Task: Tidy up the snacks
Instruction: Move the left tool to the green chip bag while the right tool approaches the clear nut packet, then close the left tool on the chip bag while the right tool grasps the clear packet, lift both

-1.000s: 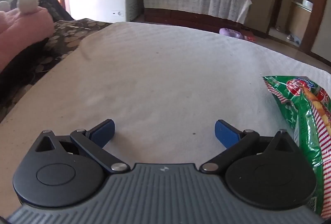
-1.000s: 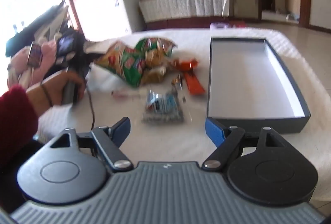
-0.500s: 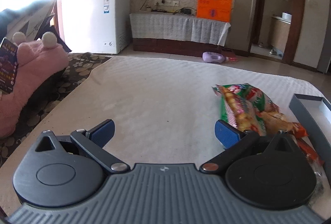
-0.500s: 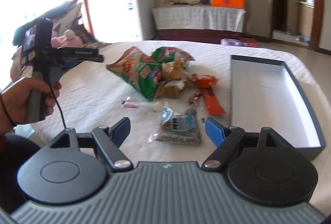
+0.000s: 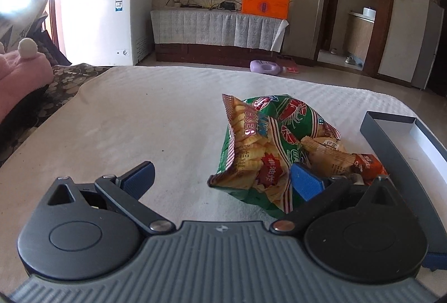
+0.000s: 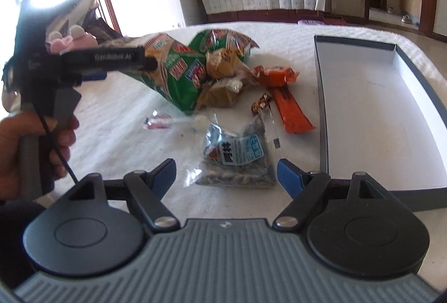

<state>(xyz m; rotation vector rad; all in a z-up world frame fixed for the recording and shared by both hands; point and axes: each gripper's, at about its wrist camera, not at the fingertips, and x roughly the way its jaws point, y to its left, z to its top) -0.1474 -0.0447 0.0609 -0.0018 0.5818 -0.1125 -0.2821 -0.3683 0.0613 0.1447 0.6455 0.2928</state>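
A green cracker bag [image 5: 259, 152] lies on the white cloth, also in the right wrist view [image 6: 184, 68]. Beside it lie tan snack packs [image 6: 223, 79], orange wrappers [image 6: 290, 107], a clear seed packet [image 6: 237, 160] and a small pink candy [image 6: 156, 121]. An open dark box with a white inside [image 6: 377, 113] stands to their right. My left gripper [image 5: 220, 174] is open, its right finger against the cracker bag. My right gripper [image 6: 226, 174] is open just short of the seed packet. The left gripper's body also shows in the right wrist view [image 6: 100, 59].
The white-clothed table [image 5: 139, 121] ends at a far edge. A pink plush toy [image 5: 19, 65] and a patterned cushion lie off its left side. A white freezer [image 5: 103, 20], a covered TV stand and an orange box stand by the back wall.
My left gripper has swung right, bringing the cracker bag and the box into view. My right gripper has moved forward toward the seed packet. Both stay open.
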